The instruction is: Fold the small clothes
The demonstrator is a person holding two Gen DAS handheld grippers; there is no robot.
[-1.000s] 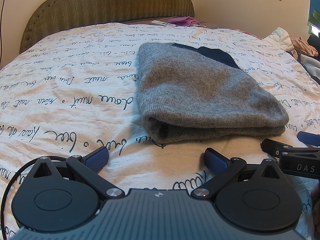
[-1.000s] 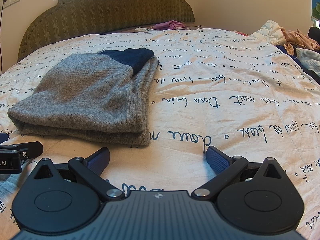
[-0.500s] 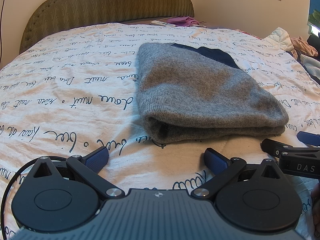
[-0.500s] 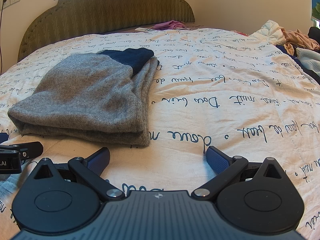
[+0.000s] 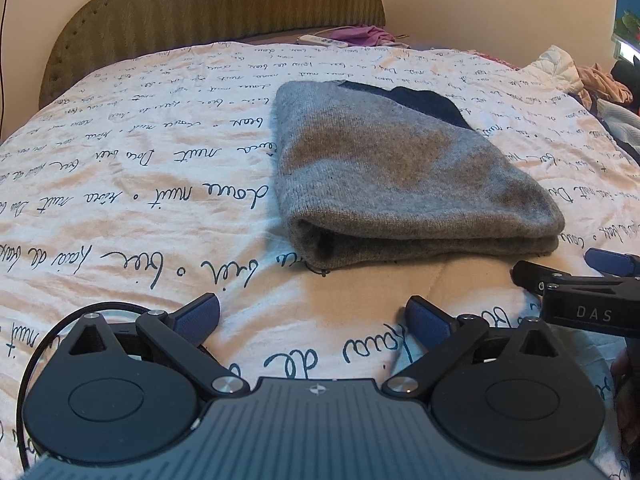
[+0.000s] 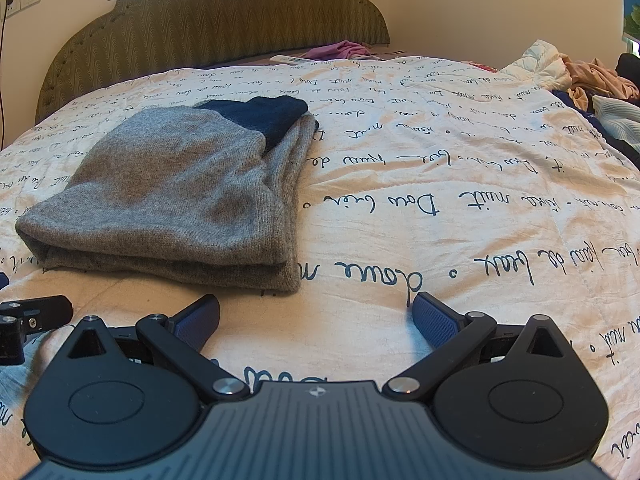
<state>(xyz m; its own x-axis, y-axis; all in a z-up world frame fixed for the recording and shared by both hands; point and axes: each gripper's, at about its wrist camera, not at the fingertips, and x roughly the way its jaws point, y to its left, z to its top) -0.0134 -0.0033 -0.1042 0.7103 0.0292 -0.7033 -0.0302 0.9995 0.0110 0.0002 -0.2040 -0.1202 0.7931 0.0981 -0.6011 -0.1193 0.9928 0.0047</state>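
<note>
A grey knit garment with a dark blue part [image 5: 400,168] lies folded flat on the bed; it also shows in the right wrist view [image 6: 180,188]. My left gripper [image 5: 314,316] is open and empty, a little in front of the fold's near edge. My right gripper [image 6: 316,316] is open and empty, in front of the garment's right corner. Part of the right gripper [image 5: 580,292] shows at the right edge of the left wrist view, and part of the left gripper [image 6: 28,316] at the left edge of the right wrist view.
The bed cover [image 5: 120,200] is white with dark script. A padded headboard [image 6: 224,20] stands behind. A pile of loose clothes [image 6: 580,80] lies at the far right. A pink cloth and a white remote [image 5: 324,41] lie near the headboard.
</note>
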